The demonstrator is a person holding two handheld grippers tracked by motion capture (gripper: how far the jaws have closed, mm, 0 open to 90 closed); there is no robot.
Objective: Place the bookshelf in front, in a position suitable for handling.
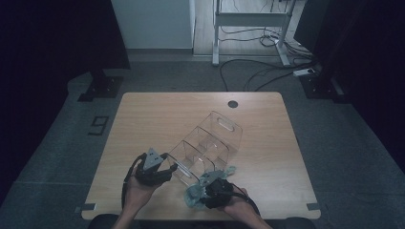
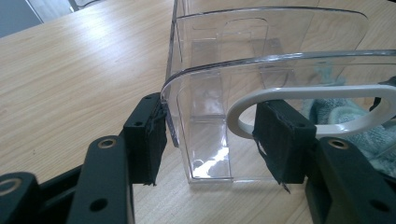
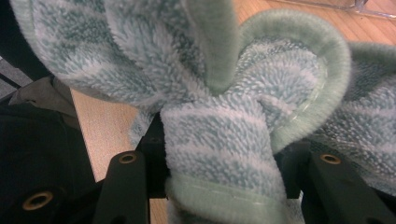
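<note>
Clear plastic organizer (image 1: pixel 205 148), divided into compartments, handle slot at far end, lying tilted on table (image 1: pixel 157 114) near front edge. Striped green towel (image 1: pixel 196 195), fluffy, bunched just beside its near right corner.
Left gripper (image 1: pixel 168 168): half open, straddling organizer's near wall; left pad (image 2: pixel 148 140) touching wall edge, right pad apart.
Right gripper (image 1: pixel 206 192): clamped on towel fold (image 3: pixel 219 154).
</note>
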